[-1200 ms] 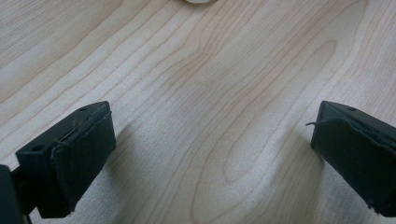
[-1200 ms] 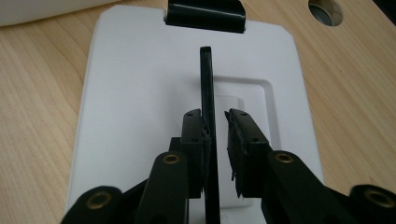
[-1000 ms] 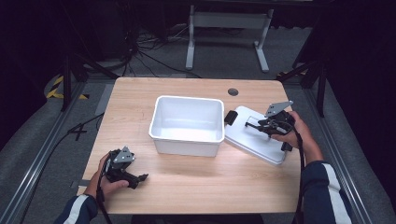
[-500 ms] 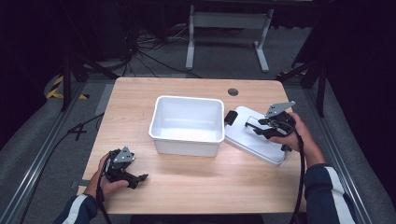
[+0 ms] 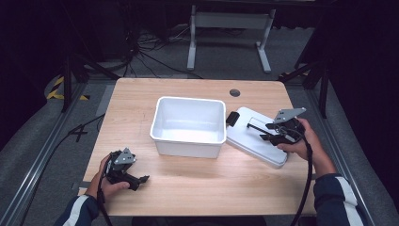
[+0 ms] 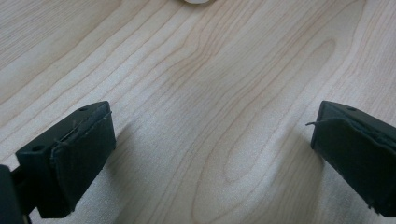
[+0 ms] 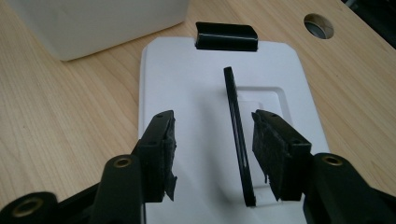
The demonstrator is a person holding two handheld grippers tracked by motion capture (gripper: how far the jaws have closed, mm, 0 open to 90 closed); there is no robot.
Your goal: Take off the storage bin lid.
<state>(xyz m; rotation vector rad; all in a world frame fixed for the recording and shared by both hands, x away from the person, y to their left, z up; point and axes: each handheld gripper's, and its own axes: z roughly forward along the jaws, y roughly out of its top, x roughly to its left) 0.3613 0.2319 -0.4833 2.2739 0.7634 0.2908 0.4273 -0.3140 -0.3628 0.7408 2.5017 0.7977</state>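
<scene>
From the high view I am seeing the white lid (image 5: 256,136) lying flat on the table (image 5: 141,101), just right of the white bin (image 5: 188,125) and nearly touching its right wall. The right gripper (image 5: 258,132) is hovering over the lid's right half, pointing left toward the bin. Its jaws have just been opening, and the thin black handle (image 5: 256,127) on top of the lid is standing between them. The left gripper (image 5: 141,180) is resting near the front left edge of the table, well apart from both lid and bin, so the right hand is plainly the nearer one.

In the left gripper view I am looking along two spread jaws with bare wood between them; that gripper is released and grasping nothing.

In the right gripper view the handle (image 7: 237,135) is running away from me along the lid's (image 7: 187,84) long axis, toward the black clip (image 7: 226,36) at the far end. It is sitting just inside the right-hand pad (image 7: 273,154), close against it though I cannot tell whether they are touching, while a clear gap is showing to the other pad (image 7: 164,154). So I am judging the grip released, not clenched. The jaws are lined up with the handle's length; any fresh pinch would call for closing straight across it.
</scene>
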